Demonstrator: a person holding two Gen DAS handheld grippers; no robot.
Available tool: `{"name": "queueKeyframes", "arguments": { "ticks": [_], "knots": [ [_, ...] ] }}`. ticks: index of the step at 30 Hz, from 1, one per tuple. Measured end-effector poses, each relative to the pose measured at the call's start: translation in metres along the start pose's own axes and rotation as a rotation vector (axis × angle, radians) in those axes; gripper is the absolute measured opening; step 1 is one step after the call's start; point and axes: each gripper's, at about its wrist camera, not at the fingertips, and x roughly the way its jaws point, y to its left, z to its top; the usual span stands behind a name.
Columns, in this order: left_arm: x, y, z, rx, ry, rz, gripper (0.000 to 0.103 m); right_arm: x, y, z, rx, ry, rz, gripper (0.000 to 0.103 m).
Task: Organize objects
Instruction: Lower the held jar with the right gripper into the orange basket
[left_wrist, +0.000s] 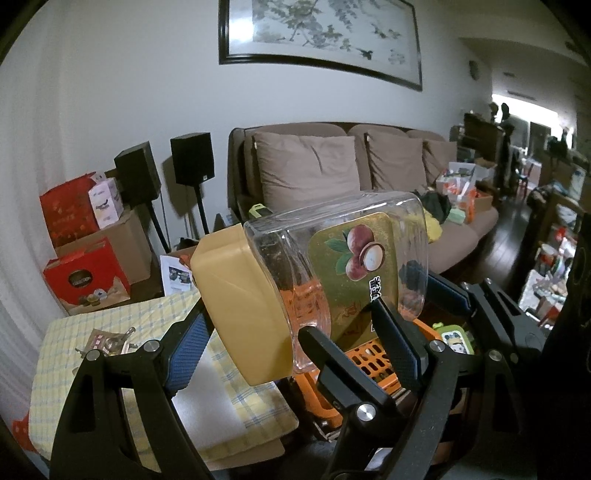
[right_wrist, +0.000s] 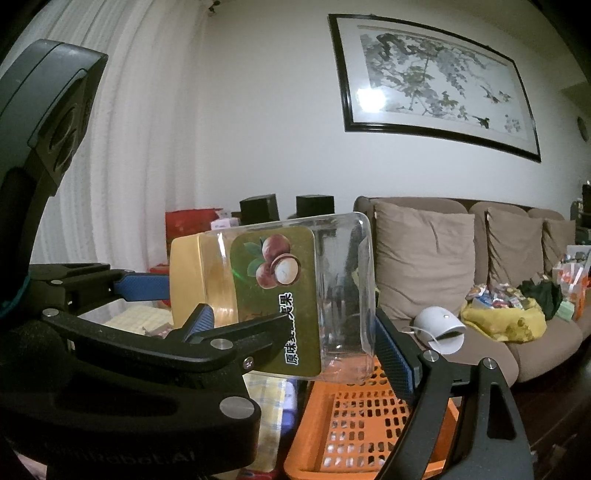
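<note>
The jar (left_wrist: 332, 266) is clear, thin-walled plastic of squarish section with rounded corners. It lies on its side in mid-air above the basket (right_wrist: 369, 424) and appears empty. A smooth tan plastic lid (left_wrist: 236, 302) closes one end. A glossy gold label (right_wrist: 275, 295) with printed nuts covers one flat face. The left gripper (left_wrist: 291, 317) has its jaws spread wide and clamped on the jar at the lid end, with one blue knurled pad (left_wrist: 186, 354) bearing against the lid. The right gripper (right_wrist: 291, 317) is likewise set wide and grasps the jar, its outer pad (right_wrist: 393, 354) seated at the base corner. Both grippers are matte black with bright round screw heads. The basket is orange plastic with a perforated grid floor. Beside it lies a yellow checked cloth (left_wrist: 110, 332) over a low surface. Behind stands a brown sofa (left_wrist: 461, 236) with soft matching cushions (left_wrist: 306, 170) and loose clutter on its seat. The wall carries a black-framed ink painting (right_wrist: 436, 85). Two black box speakers (left_wrist: 192, 158) stand on thin legs near red cartons (left_wrist: 70, 214). A pale pleated curtain (right_wrist: 110, 147) hangs at the side.
</note>
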Motion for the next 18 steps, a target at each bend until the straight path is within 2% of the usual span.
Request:
{"name": "queueKeyframes", "arguments": {
  "ticks": [18],
  "knots": [
    [0.008, -0.015, 0.006, 0.023, -0.003, -0.022, 0.084, -0.003, -0.015, 0.001, 0.011, -0.005, -0.039, 0.087]
  ]
}}
